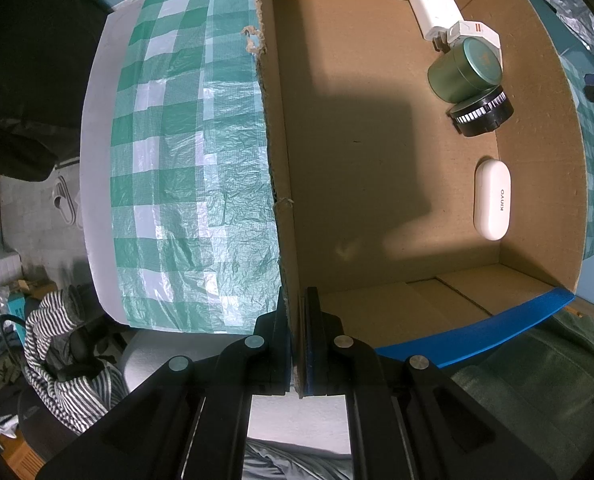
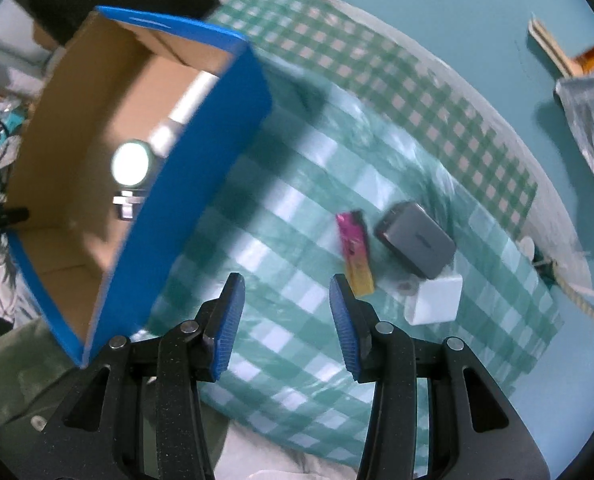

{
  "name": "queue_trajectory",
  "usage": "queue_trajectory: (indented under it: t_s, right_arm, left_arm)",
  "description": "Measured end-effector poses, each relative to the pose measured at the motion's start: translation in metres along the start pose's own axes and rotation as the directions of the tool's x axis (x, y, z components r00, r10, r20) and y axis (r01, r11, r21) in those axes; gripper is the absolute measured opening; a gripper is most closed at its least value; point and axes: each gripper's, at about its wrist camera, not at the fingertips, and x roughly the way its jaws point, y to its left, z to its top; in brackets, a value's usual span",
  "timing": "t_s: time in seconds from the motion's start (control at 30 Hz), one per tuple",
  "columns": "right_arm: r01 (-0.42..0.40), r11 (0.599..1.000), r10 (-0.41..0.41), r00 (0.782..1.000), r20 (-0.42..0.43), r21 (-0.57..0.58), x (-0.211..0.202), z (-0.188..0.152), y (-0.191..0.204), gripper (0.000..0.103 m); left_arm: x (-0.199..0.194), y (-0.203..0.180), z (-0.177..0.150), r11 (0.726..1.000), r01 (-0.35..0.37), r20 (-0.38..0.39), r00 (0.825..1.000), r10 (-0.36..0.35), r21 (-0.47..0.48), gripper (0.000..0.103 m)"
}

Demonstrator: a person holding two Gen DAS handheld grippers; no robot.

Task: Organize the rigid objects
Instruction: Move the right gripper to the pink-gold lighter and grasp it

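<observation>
Your left gripper (image 1: 296, 344) is clamped on the side wall of the cardboard box (image 1: 285, 184), which already holds a white adapter (image 1: 433, 10), a green tin (image 1: 463, 72), a black ring-shaped part (image 1: 481, 114) and a white KINYO case (image 1: 492, 200) along its far wall. Your right gripper (image 2: 285, 316) hangs wide open and empty over the checked tablecloth (image 2: 297, 240). Near the cloth's right edge, a pink-and-yellow pack (image 2: 355, 250), a grey charger (image 2: 417, 240) and a white cube (image 2: 435, 300) are left to box, so you look roughly halfway.
</observation>
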Motion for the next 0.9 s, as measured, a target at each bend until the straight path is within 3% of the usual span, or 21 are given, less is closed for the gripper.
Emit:
queue_trajectory:
  t_s: [0.5,0.9]
  right_arm:
    - [0.032,0.999,-0.031,0.997,-0.075,0.017,0.066,0.012,-0.039,0.043]
    - [0.048,0.999,-0.047,0.994,-0.099,0.007,0.091,0.022,-0.045,0.043]
  left_arm:
    - [-0.001,-0.002,-0.001,1.000,-0.004,-0.009,1.000,0.004,-0.012,0.005]
    - [0.001,-0.001,0.001,1.000,-0.003,-0.017,1.000,0.002,-0.029,0.005]
